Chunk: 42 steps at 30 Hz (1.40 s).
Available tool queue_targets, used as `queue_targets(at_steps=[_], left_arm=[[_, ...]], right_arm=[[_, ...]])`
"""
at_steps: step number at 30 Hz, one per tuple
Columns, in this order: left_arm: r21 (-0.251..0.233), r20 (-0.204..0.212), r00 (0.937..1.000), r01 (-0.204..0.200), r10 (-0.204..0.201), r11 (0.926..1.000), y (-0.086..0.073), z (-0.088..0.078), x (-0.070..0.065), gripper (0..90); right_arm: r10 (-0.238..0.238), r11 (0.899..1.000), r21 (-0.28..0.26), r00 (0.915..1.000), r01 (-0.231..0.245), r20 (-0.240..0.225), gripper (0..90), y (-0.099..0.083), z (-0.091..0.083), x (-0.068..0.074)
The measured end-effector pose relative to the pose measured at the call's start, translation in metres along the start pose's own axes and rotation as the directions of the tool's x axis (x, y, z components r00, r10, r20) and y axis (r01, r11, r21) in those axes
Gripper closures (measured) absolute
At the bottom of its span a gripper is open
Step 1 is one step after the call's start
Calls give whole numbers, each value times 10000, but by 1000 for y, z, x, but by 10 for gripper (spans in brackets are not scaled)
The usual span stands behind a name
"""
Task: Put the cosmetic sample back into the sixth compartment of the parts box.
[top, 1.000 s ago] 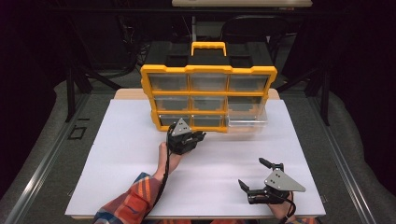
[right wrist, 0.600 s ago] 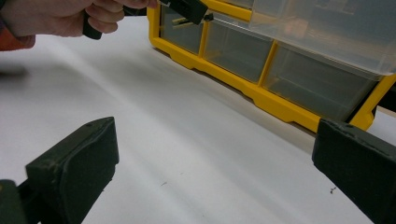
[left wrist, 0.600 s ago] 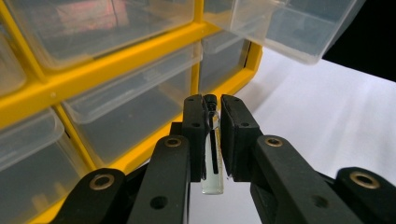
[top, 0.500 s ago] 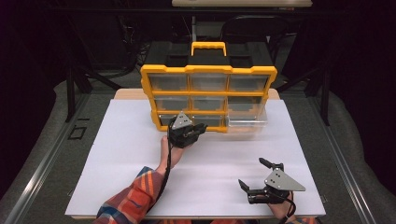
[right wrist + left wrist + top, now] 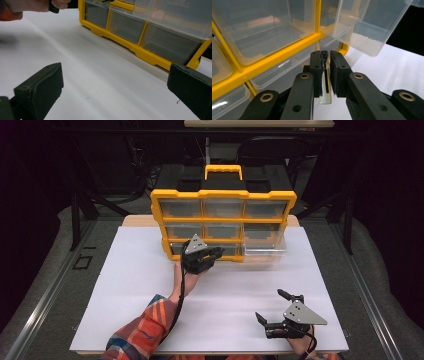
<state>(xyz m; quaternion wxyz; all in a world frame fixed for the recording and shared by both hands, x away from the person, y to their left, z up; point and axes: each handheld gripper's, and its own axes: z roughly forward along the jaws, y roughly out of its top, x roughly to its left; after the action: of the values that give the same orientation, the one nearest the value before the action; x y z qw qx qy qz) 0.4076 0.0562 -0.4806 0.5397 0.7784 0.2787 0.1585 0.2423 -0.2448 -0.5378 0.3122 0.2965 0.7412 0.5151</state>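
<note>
A yellow-framed organizer (image 5: 222, 195) with clear drawers stands at the back of the white table top. Its bottom right drawer (image 5: 265, 251) is pulled out. My left gripper (image 5: 216, 253) is raised in front of the bottom row, beside that drawer. In the left gripper view, the left gripper (image 5: 325, 53) is shut on a small clear vial (image 5: 325, 96), close to the yellow frame (image 5: 274, 62) and the open drawer (image 5: 362, 27). My right gripper (image 5: 270, 305) rests open near the front right of the table. Between the right gripper (image 5: 115, 75) jaws there is only white surface.
The white board (image 5: 125, 290) covers the table and has free room on its left and middle. Beyond the organizer stands dark equipment. In the right gripper view, the organizer's lower drawers (image 5: 125, 25) lie ahead and a hand (image 5: 32, 5) is at the top left.
My left gripper has risen a little and moved closer to the organizer's bottom row, still holding the vial. The right gripper has stayed in place.
</note>
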Motion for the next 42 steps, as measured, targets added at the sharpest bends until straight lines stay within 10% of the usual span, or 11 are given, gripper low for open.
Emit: queue_targets(at_steps=[42], left_arm=[[-515, -126, 9985, -538, 532, 9972, 46, -1, -3, 806]], right_arm=[[33, 10000, 23, 10000, -33, 21, 1, 0, 0, 0]])
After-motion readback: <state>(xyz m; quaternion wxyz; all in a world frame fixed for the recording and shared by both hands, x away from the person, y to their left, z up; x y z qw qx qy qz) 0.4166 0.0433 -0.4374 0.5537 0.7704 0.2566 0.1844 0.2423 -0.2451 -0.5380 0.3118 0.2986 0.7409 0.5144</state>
